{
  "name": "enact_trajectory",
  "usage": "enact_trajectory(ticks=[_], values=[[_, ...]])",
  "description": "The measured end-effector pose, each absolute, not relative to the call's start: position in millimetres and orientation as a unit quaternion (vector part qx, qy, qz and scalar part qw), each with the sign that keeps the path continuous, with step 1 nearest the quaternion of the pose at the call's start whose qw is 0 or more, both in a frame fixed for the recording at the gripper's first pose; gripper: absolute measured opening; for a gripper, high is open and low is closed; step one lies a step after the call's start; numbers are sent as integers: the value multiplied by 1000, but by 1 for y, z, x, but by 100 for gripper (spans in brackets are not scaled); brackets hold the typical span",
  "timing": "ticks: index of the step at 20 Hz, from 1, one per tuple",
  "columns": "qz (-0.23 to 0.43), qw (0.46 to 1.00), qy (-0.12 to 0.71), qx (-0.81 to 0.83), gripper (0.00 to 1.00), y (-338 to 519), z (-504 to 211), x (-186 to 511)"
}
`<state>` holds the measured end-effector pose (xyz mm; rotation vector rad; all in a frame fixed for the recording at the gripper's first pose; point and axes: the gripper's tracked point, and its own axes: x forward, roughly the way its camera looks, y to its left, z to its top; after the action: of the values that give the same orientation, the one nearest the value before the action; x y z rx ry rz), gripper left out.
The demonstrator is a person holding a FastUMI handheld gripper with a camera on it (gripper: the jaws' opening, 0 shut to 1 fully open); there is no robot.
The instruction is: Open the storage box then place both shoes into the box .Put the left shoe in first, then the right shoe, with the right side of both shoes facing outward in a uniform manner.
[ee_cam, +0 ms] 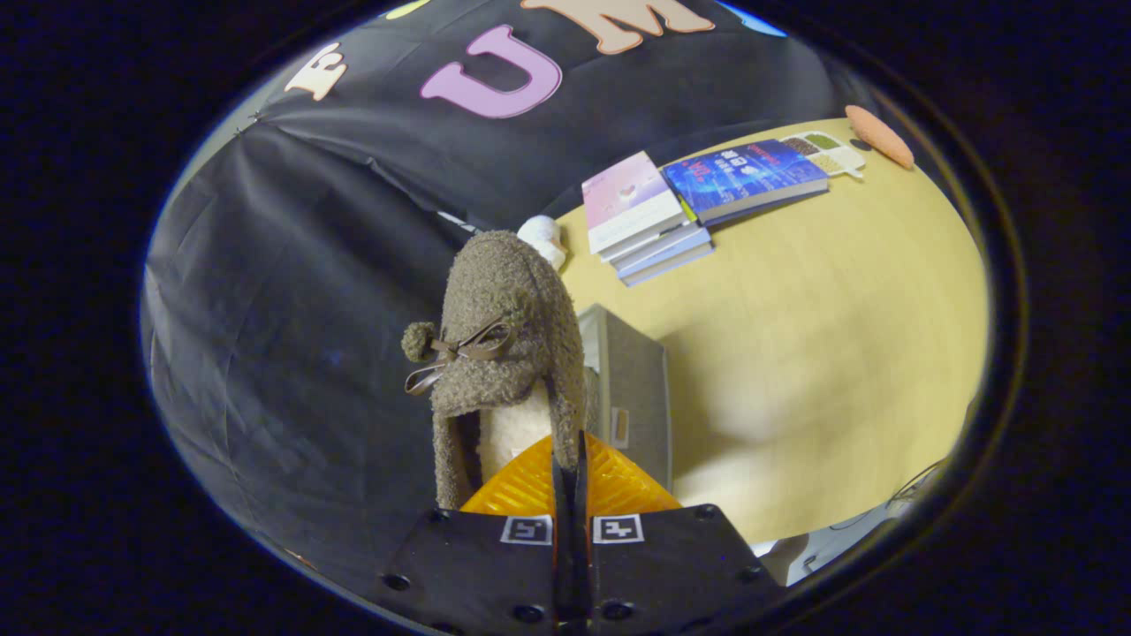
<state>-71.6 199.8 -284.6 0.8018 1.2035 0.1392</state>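
Observation:
My gripper (570, 442) is shut on the collar edge of a fuzzy brown shoe (504, 327), which hangs lifted in the air with its toe pointing away from me. The shoe has a brown bow and pompom on top and a cream fleece lining showing at the opening. Just behind and below it stands the grey storage box (632, 380) on the wooden table (822, 327). Beyond the shoe's toe, a bit of a white fluffy thing (541, 234) peeks out; I cannot tell what it is.
A stack of books (654, 221) lies at the table's far side, with a blue book (747, 177) leaning on it. Past them are a small white divided tray (826, 150) and an orange oval pad (879, 135). Cables lie by the table's near edge.

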Motion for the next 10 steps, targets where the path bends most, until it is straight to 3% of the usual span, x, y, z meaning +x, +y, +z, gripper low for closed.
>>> enact_trajectory(ticks=[10], values=[[43, 724, 596, 345, 3, 249, -328, -95]])
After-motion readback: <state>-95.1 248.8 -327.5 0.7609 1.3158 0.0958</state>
